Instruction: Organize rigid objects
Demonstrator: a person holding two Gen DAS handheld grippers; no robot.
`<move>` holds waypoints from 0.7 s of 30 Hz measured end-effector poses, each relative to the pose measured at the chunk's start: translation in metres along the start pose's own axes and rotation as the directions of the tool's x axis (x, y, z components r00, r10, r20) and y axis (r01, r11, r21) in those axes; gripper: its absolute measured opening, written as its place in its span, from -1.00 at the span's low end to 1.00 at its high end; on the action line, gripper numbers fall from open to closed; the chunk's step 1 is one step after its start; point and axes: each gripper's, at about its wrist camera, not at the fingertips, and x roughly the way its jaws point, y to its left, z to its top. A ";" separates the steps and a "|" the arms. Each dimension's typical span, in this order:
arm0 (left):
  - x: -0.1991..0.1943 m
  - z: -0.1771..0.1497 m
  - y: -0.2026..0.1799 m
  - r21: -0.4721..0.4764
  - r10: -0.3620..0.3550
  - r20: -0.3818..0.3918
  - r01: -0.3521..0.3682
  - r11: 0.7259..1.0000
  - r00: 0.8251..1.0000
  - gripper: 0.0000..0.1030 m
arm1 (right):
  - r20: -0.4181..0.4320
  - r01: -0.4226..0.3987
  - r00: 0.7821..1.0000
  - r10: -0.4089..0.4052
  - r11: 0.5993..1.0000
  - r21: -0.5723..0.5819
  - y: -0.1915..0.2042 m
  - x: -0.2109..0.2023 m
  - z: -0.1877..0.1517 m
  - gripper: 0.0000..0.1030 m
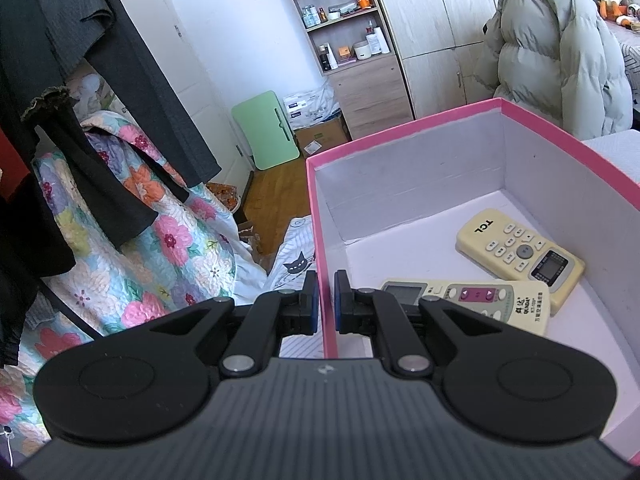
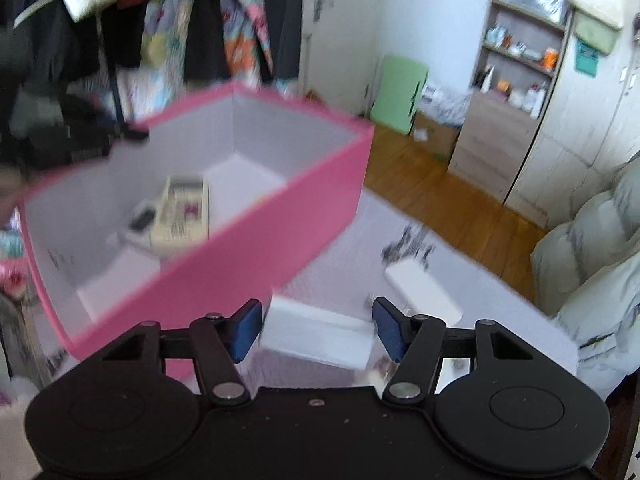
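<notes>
Holding the pink box [image 1: 408, 136] by its thin wall, my left gripper [image 1: 325, 304] has its two blue pads pressed together on the rim near the lower middle of the left wrist picture. Inside the box, at the right of that picture, lie two remotes: a TCL remote [image 1: 520, 250] and a cream remote with pink buttons [image 1: 472, 300], and they overlap. My right gripper [image 2: 316, 330] has its blue pads wide apart, low in the right wrist picture, with a white block [image 2: 320, 338] between them. That picture is blurry, so I cannot tell if the pads touch the block; I think they do not press it. A second white thing [image 2: 424, 290] lies just past it, to the right, on the pale cover [image 2: 344, 256]. Here is what could go wrong, I think. If I close on the block off to one side, it may slip out or twist. If I pull hard on the box wall, the box may tip and the remotes may slide. If I drop the block in, it may land on the remotes and knock them.
</notes>
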 end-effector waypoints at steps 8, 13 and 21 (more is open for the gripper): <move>0.002 0.001 -0.001 0.011 0.004 -0.001 -0.004 1.000 1.000 -0.88 | 0.070 -0.028 0.997 0.024 0.998 0.051 0.004 -0.026 0.035 0.26; 0.002 0.001 -0.002 -0.005 -0.003 0.001 0.003 1.000 1.000 -0.88 | 0.124 -0.105 0.988 0.090 0.987 0.123 0.005 -0.031 0.046 0.26; 0.002 0.001 0.002 -0.028 -0.010 0.000 0.010 1.000 1.000 -0.88 | 0.068 -0.346 0.938 0.339 0.922 0.176 0.033 -0.005 0.075 0.26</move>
